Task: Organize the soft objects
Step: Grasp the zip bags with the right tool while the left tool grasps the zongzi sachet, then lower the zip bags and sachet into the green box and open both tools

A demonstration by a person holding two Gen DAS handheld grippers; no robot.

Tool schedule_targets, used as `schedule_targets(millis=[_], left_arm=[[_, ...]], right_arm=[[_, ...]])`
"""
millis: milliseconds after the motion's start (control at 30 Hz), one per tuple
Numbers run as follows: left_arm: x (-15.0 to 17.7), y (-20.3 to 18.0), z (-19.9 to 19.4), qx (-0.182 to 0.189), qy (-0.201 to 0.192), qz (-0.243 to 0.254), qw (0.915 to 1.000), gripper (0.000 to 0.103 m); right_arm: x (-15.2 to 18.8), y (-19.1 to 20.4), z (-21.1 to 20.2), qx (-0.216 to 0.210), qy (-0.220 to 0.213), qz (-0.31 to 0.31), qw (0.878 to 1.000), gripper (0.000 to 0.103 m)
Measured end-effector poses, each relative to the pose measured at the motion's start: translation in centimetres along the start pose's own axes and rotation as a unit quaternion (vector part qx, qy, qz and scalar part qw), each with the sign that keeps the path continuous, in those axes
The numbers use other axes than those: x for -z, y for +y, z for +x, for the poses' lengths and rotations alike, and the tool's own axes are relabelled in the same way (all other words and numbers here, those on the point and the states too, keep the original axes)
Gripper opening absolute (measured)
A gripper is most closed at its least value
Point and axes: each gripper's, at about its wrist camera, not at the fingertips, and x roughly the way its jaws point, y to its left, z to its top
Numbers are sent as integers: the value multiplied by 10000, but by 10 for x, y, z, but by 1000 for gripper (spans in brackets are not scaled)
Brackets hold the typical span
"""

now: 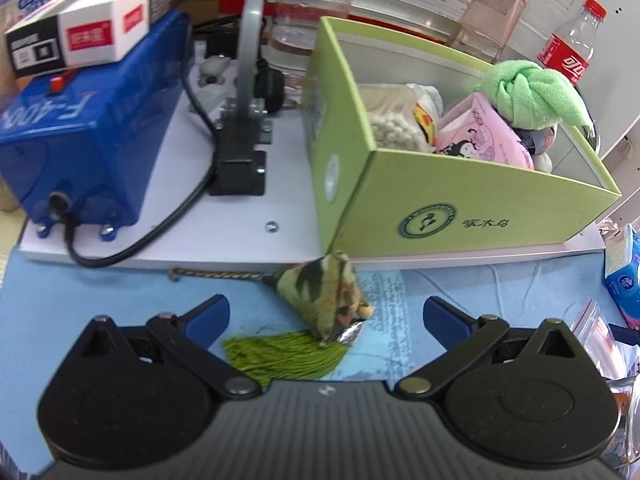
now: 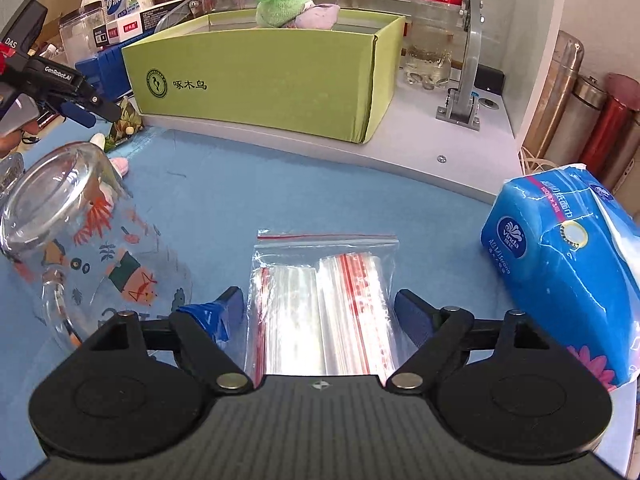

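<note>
Left gripper [image 1: 326,312]: jaws apart, straddling the camouflage sachet [image 1: 332,300] just ahead, near the green box [image 1: 460,196]. Step: pick-up approach; next, close on the sachet body. Right gripper [image 2: 319,308]: jaws apart over the zip bags [image 2: 320,300], probably idle.

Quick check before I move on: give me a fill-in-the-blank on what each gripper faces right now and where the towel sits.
1. The left gripper, jaws open, faces a camouflage pouch with a ____ tassel.
2. The green towel sits inside the ____ box.
3. The right gripper, jaws open, straddles a clear ____ bag.

Missing words: green; green; zip
</note>
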Motion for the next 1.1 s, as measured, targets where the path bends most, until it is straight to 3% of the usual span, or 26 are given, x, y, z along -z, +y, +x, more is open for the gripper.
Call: schedule_targets(millis=[133, 267, 333, 367, 400, 467, 533, 567, 600, 667, 933, 1100], left_arm=[[0, -3, 13, -10, 68, 24, 10000, 102], [0, -2, 15, -79, -86, 100, 9999, 90], [2, -3, 12, -125, -162, 210, 9996, 72], [3, -3, 12, -159, -177, 272, 9993, 51], [4, -3, 9, -189, -207, 324, 9991, 42], [7, 1, 5, -106, -216, 274, 9993, 41], [11, 9, -3, 52, -214, 87, 9997, 39], [13, 13, -7, 122, -234, 18, 9997, 39], [17, 15, -12, 165, -270, -11, 9995, 39], [23, 20, -27, 231, -363, -16, 9991, 39], [35, 36, -86, 398, -842, -52, 9956, 39], [10, 29, -111, 673, -1061, 3, 9921, 39]], right_arm=[[3, 2, 1, 83, -113, 82, 9999, 74], [8, 3, -1, 145, -292, 125, 9994, 75], [10, 4, -1, 171, -337, 141, 9992, 76], [9, 4, 0, 185, -330, 140, 9992, 76], [9, 4, 0, 184, -321, 135, 9992, 75], [9, 5, 0, 187, -312, 151, 9992, 72], [8, 7, -2, 217, -321, 204, 9990, 58], [7, 8, -5, 215, -332, 218, 9990, 34], [6, 9, -7, 183, -328, 232, 9990, 23], [6, 10, -13, 76, -353, 359, 9987, 16], [-10, 27, -58, 23, -967, 296, 9949, 12], [-37, 33, -80, -152, -1392, 280, 9898, 12]])
